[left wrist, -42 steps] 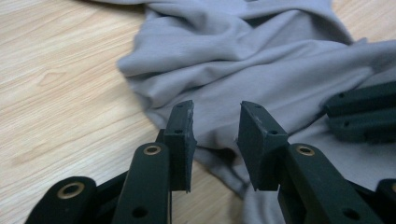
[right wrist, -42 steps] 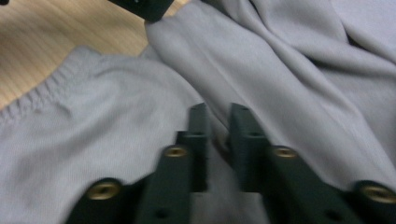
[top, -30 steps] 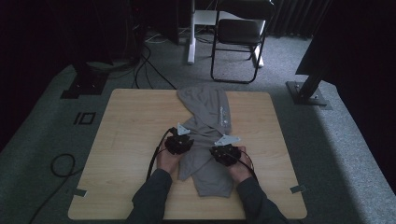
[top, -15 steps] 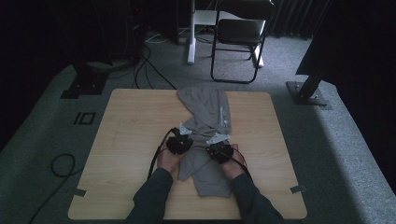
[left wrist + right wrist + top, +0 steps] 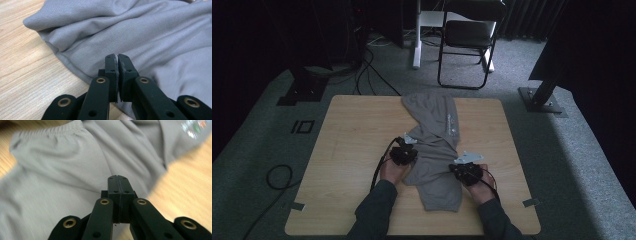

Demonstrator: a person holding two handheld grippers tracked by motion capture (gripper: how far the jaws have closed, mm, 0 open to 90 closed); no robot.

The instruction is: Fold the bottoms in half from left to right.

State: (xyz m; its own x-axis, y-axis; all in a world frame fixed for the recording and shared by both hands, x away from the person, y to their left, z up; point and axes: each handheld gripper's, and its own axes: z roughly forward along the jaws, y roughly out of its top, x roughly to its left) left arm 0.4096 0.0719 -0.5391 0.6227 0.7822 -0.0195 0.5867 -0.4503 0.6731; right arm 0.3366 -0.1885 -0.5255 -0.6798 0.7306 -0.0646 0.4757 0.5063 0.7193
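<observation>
A grey garment (image 5: 437, 135) with a small colourful logo lies crumpled lengthwise on the wooden table (image 5: 352, 150). My left gripper (image 5: 411, 148) sits at its left edge. In the left gripper view the jaws (image 5: 117, 56) are closed over the hem (image 5: 72, 66), and a thin grey strip of cloth shows between the pads. My right gripper (image 5: 466, 162) is at the garment's right edge. In the right gripper view, which is blurred, its jaws (image 5: 117, 177) are pressed together just above the cloth (image 5: 62, 170), with nothing seen between them. A gathered waistband (image 5: 47, 132) lies beyond them.
Bare wood lies on both sides of the garment. A black chair (image 5: 467, 35) and a white post (image 5: 417, 35) stand on the carpet behind the table. A dark stand base (image 5: 542, 100) is at the right. Cables (image 5: 277, 175) trail on the floor at the left.
My right gripper has slid from the middle of the garment out to its right edge and a little nearer the person. The left gripper has stayed at the left edge.
</observation>
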